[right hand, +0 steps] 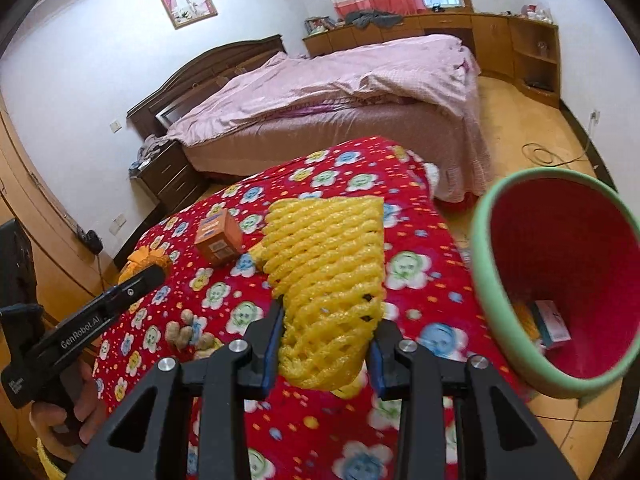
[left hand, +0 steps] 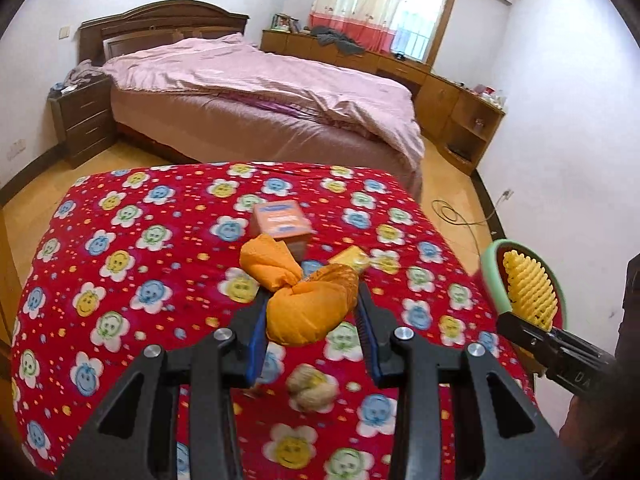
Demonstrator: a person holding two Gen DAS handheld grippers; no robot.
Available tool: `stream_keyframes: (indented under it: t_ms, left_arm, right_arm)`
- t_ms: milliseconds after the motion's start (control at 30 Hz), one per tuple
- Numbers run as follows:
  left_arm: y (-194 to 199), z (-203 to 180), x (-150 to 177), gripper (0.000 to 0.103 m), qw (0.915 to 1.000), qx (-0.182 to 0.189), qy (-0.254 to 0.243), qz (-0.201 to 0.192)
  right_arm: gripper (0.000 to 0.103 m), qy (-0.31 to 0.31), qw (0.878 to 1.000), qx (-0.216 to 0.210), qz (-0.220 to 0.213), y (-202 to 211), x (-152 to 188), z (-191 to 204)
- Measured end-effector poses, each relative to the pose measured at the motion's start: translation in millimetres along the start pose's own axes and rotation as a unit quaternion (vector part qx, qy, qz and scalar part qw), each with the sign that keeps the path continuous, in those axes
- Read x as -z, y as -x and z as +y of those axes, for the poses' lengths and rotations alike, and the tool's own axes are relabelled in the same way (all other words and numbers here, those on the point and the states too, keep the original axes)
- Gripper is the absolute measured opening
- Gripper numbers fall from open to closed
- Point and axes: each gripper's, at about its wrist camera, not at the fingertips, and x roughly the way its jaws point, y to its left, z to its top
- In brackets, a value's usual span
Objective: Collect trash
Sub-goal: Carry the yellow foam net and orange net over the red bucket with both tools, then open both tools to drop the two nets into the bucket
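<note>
My left gripper [left hand: 311, 312] is shut on a knotted orange bag [left hand: 308, 308], lifted above the red flowered cloth [left hand: 140, 240]. The right gripper [right hand: 326, 344] is shut on a yellow foam fruit net [right hand: 324, 264]; it also shows in the left wrist view [left hand: 530, 294], in front of the bin. A red bin with a green rim [right hand: 560, 280] stands tilted at the right, with a small box and scraps inside. On the cloth lie an orange carton [left hand: 282, 222], a yellow wrapper [left hand: 352, 258] and some peanuts [left hand: 310, 386]. In the right wrist view the left gripper [right hand: 140, 280] reaches in from the left.
A bed with a pink cover [left hand: 260, 92] stands beyond the table, with a dark nightstand [left hand: 82, 120] to its left and wooden cabinets [left hand: 460, 108] along the far wall. A cable [left hand: 452, 212] lies on the wooden floor to the right.
</note>
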Motion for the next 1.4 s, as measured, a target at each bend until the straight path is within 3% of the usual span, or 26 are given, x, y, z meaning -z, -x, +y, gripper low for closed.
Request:
stream_keyframes:
  t_ms: [733, 1400]
  left_arm:
    - [-18.8, -118.2, 8.9, 0.039, 0.9942, 0.068, -0.072, 0.042]
    - [-81.5, -236.8, 14.5, 0.039, 0.9752, 0.123, -0.160, 0.091]
  right_arm:
    - [0.039, -0.100, 0.993, 0.058, -0.040, 67.1, 27.5, -116.7]
    - [0.040, -0.167, 0.981, 0.084, -0.059, 86.6, 30.2, -207.5]
